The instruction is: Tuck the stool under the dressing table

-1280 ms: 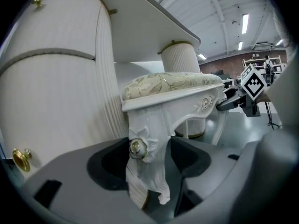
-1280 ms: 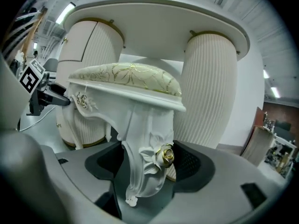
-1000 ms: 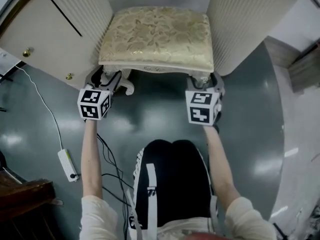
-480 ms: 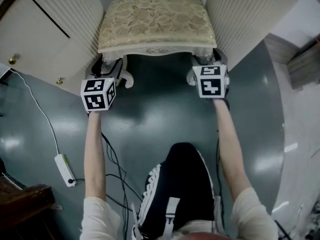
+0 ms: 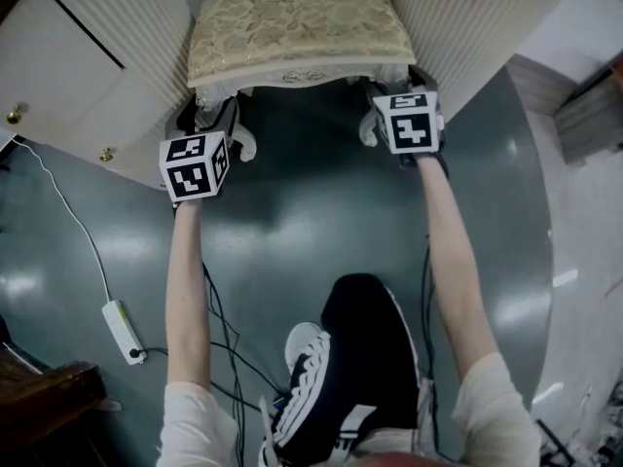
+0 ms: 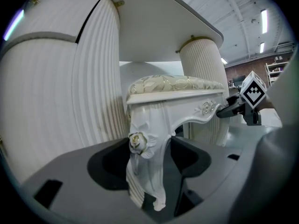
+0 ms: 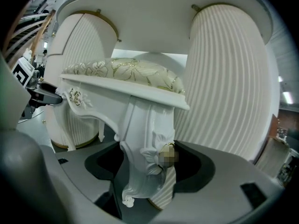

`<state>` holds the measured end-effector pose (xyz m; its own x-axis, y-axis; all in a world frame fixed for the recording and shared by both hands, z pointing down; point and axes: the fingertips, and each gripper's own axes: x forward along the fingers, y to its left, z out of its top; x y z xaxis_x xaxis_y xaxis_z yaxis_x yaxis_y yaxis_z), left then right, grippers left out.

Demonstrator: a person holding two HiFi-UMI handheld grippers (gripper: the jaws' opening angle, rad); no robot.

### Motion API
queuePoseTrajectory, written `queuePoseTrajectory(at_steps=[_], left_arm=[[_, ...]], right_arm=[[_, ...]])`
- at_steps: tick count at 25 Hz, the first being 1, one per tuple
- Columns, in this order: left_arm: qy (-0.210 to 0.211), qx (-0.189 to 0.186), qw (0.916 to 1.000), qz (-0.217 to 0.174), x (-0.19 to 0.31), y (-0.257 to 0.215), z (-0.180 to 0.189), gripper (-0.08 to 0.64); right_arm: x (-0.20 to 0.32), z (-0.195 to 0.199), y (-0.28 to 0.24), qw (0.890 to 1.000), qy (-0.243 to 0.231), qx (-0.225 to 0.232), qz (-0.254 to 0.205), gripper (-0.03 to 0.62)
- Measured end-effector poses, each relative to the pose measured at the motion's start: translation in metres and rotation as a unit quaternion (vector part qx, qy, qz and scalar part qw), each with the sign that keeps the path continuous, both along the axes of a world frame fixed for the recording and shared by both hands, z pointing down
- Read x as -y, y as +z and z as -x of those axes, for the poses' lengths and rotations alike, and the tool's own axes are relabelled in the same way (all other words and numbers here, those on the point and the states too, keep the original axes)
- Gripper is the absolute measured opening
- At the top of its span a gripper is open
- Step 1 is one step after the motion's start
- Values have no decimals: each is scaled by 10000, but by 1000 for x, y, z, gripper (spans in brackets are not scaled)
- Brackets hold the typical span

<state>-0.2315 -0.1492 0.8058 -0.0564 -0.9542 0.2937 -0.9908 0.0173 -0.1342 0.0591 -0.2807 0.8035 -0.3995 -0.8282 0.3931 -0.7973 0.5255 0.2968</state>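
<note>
Dressing table (image 5: pixel 92 81) spans the top of the head view, its two ribbed pedestals flanking the knee recess. That recess is the only open hollow, and the stool (image 5: pixel 297 27) sits partly inside it, with its front edge still out. The pedestal doors are shut, so their contents are unseen. The left gripper (image 6: pixel 148 166) is clamped on one carved front leg and the right gripper (image 7: pixel 149 168) on the other. The push looks about midway — next should come a straight, even shove that keeps the seat clear of both pedestals.

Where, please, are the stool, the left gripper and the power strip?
stool (image 5: pixel 297 27), head view, seat cushion.
left gripper (image 6: pixel 150 164), left gripper view, midway between its fingertips.
power strip (image 5: pixel 120 327), head view, white body.
</note>
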Motion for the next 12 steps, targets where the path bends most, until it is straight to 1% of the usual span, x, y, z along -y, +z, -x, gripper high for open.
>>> queuePoseTrajectory(at_steps=[4, 8, 9, 10, 11, 12], left_arm=[[-20, 0, 10000, -39, 3, 3, 3, 273], [-8, -55, 10000, -32, 4, 4, 2, 273], [-2, -53, 10000, -56, 4, 4, 1, 273], [-4, -55, 10000, -78, 5, 3, 2, 273], [-13, -80, 9999, -82, 4, 3, 2, 273], [-19, -150, 9999, -47, 3, 4, 3, 273]], right_arm=[[2, 5, 5, 10000, -16, 3, 61, 313], [4, 3, 2, 10000, 19, 17, -73, 313], [5, 0, 5, 10000, 61, 49, 29, 313], [8, -4, 14, 9994, 146, 127, 282, 313], [11, -11, 31, 9973, 262, 251, 644, 275], [11, -19, 51, 9940, 362, 378, 956, 220]])
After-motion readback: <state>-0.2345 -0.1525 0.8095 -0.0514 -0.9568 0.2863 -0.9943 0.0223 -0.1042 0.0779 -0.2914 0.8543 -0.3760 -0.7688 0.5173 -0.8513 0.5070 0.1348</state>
